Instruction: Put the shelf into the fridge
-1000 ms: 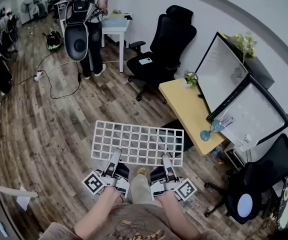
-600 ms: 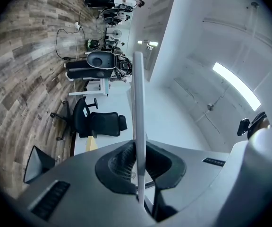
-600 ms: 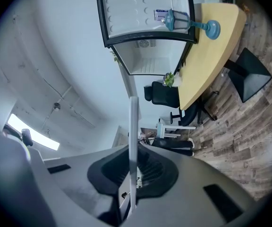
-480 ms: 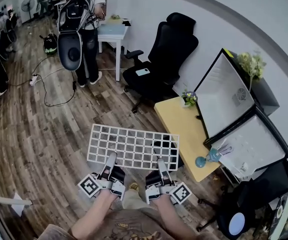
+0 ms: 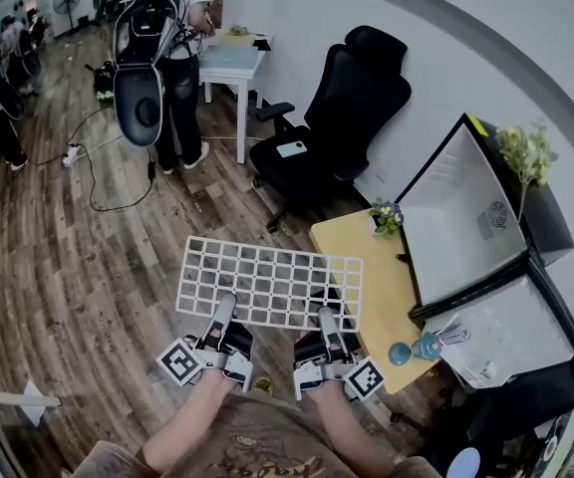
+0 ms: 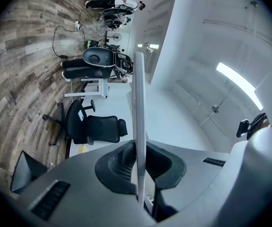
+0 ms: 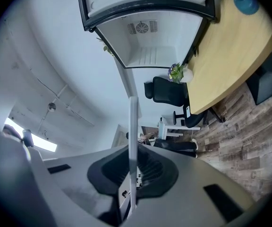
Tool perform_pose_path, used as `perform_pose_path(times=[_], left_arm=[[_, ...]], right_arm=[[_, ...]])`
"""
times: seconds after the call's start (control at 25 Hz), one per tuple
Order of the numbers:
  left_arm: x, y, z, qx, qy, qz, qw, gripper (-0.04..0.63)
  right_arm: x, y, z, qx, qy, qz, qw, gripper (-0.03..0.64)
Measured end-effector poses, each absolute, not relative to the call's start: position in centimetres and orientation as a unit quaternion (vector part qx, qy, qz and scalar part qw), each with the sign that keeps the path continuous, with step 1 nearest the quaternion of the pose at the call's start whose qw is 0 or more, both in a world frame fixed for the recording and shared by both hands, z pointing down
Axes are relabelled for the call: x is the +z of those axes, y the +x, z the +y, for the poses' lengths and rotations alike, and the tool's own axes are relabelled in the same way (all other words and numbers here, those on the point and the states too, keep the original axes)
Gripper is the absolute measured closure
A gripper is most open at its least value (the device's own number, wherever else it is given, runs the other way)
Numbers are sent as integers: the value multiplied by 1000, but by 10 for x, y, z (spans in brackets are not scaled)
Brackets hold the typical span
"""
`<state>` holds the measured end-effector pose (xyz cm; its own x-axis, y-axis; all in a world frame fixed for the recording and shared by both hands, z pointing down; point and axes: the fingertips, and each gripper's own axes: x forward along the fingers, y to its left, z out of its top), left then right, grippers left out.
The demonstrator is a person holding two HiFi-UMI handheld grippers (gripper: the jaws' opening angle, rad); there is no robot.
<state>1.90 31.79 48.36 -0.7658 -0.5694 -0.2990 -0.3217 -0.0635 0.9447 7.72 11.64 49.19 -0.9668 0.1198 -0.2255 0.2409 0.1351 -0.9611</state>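
Shelf (image 5: pixel 267 283) in left gripper (image 5: pixel 224 307) and right gripper (image 5: pixel 327 319) has neared fridge (image 5: pixel 461 202).

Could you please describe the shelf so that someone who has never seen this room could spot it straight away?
Start at the yellow table beside the open fridge. Just left of it, held out above the wood floor by the left tongs and right tongs, is the shelf: the only white open grid of square cells in view.

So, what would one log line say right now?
left gripper: shut on shelf | right gripper: shut on shelf | fridge: open
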Motion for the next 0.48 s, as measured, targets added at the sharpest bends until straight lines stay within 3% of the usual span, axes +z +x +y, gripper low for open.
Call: perform_pose_path(times=[0.48], left_arm=[[485,-53,304,-658,340,-662,115,545]], right_arm=[[493,15,107,-647,96,754,60,589]])
